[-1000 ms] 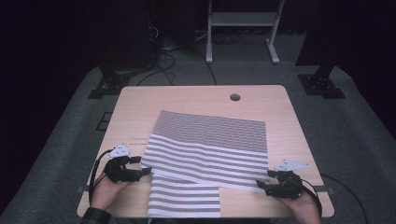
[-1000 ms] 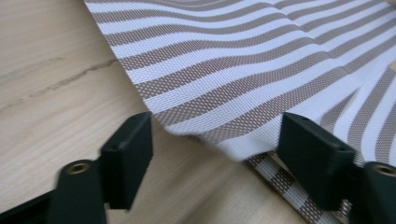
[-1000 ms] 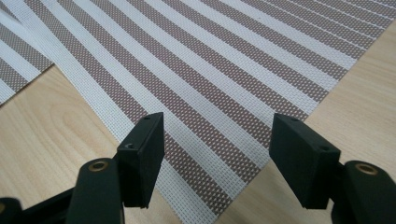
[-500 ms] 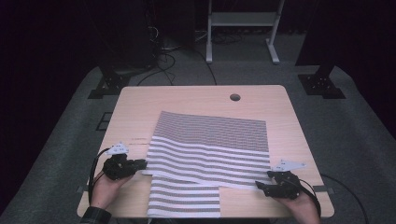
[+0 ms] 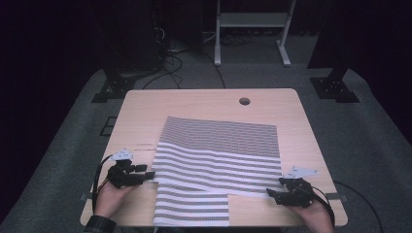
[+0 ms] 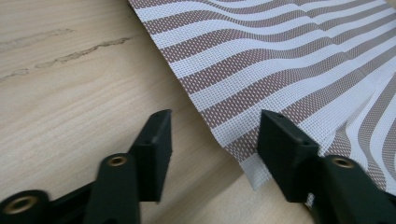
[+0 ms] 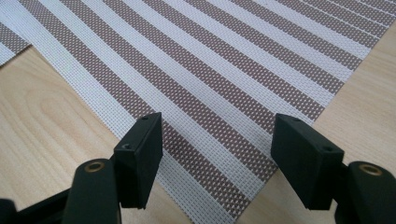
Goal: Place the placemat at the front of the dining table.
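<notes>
At the near table (image 5: pixel 141 116) edge, both hands rest low, left gripper (image 6: pixel 212 135) and right gripper (image 7: pixel 217 144) released (jaws straddling striped mat (image 5: pixel 218 145) corners)

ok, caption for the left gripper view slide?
Left gripper open, fingers straddling the striped mat's corner on the wooden table.

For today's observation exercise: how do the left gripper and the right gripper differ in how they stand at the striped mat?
The left gripper is at the striped mat's left edge, one jaw over bare table; the right gripper is at its near right corner, which lies between its jaws. The left jaws have just been opening; the right show no such change. Both are open, gripping nothing.
</notes>
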Demonstrator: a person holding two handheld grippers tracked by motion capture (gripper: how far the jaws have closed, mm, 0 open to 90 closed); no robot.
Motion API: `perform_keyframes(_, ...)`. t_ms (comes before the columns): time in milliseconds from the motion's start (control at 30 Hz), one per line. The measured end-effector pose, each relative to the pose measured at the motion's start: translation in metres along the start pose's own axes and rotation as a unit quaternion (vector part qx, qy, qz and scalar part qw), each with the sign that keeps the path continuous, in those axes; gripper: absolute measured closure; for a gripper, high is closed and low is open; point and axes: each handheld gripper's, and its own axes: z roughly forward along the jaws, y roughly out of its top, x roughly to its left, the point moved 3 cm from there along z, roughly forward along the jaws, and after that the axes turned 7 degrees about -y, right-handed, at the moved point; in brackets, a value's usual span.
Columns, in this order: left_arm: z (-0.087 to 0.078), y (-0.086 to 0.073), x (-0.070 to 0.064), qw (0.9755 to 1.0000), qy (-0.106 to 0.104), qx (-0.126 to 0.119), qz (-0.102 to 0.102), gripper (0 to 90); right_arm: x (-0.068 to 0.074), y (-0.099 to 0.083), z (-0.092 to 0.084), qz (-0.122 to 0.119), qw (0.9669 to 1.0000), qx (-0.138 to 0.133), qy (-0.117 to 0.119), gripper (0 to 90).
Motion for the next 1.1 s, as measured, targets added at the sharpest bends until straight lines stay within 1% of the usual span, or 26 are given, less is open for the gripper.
perform_keyframes(33,0.001,0.0,0.0,1.0,-0.009,-0.001,-0.002,39.9,0.0,0.0,0.0,0.0,1.0,0.0,0.0,32.8)
perform_keyframes(67,0.004,0.001,0.0,0.9997,-0.022,-0.004,-0.009,38.6,0.0,0.0,0.0,0.0,1.0,0.0,0.0,32.8)
perform_keyframes(100,0.006,0.001,0.0,0.9995,-0.029,-0.002,-0.012,37.9,0.001,0.0,0.001,-0.001,1.0,0.0,0.0,32.7)
perform_keyframes(200,0.008,0.001,0.001,0.9992,-0.036,0.0,-0.017,36.0,0.001,0.0,0.0,-0.002,1.0,0.0,0.001,32.7)
perform_keyframes(233,0.008,0.001,0.001,0.9987,-0.047,0.001,-0.021,38.1,0.001,0.0,0.0,-0.002,1.0,0.0,0.001,32.7)
perform_keyframes(267,0.008,0.001,0.001,0.9984,-0.051,-0.002,-0.023,44.4,0.001,0.0,0.0,-0.002,1.0,-0.001,0.0,32.7)
perform_keyframes(300,0.008,0.001,0.002,0.9983,-0.051,-0.001,-0.026,45.7,0.001,0.0,0.0,-0.003,1.0,0.0,0.0,32.7)
perform_keyframes(333,0.008,0.001,0.002,0.9984,-0.051,0.001,-0.026,48.1,0.001,0.0,0.0,-0.002,1.0,-0.001,0.0,32.7)
perform_keyframes(400,0.007,0.0,0.003,0.9987,-0.046,0.004,-0.024,57.0,0.001,0.0,0.0,-0.004,1.0,0.0,0.0,32.7)
perform_keyframes(500,0.005,0.001,0.0,0.9993,-0.034,0.002,-0.014,73.8,0.001,0.0,0.0,-0.008,0.9999,0.0,-0.005,32.7)
perform_keyframes(567,0.004,0.002,-0.001,0.9993,-0.036,-0.001,-0.009,82.5,0.002,0.0,0.001,-0.011,0.9999,0.001,-0.009,32.7)
perform_keyframes(667,0.002,0.004,-0.005,0.9994,-0.035,-0.003,0.003,89.4,0.002,0.0,0.001,-0.017,0.9998,0.0,-0.012,33.0)
perform_keyframes(733,0.001,0.006,-0.008,0.9996,-0.023,0.0,0.015,90.0,0.002,0.0,0.001,-0.022,0.9996,0.002,-0.015,33.5)
perform_keyframes(767,0.0,0.007,-0.01,0.9996,-0.017,-0.002,0.021,90.0,0.002,0.0,0.001,-0.023,0.9996,0.002,-0.015,37.1)
perform_keyframes(833,-0.001,0.009,-0.012,0.9996,-0.009,0.0,0.027,90.0,0.002,0.001,-0.003,-0.023,0.9996,-0.004,-0.016,43.8)
perform_keyframes(900,-0.001,0.008,-0.012,0.9996,-0.007,0.001,0.028,90.0,0.0,0.002,-0.007,-0.017,0.9997,-0.009,-0.016,47.6)
perform_keyframes(1000,-0.001,0.008,-0.012,0.9997,-0.008,0.0,0.025,90.0,-0.002,-0.001,-0.006,-0.006,0.9999,0.006,-0.014,47.7)
perform_keyframes(1067,-0.002,0.008,-0.012,0.9996,-0.006,-0.001,0.027,90.0,-0.002,-0.002,-0.005,-0.008,0.9998,0.011,-0.013,47.2)
perform_keyframes(1100,-0.002,0.008,-0.013,0.9996,-0.005,-0.001,0.027,90.0,-0.002,-0.002,-0.005,-0.009,0.9997,0.013,-0.016,48.7)
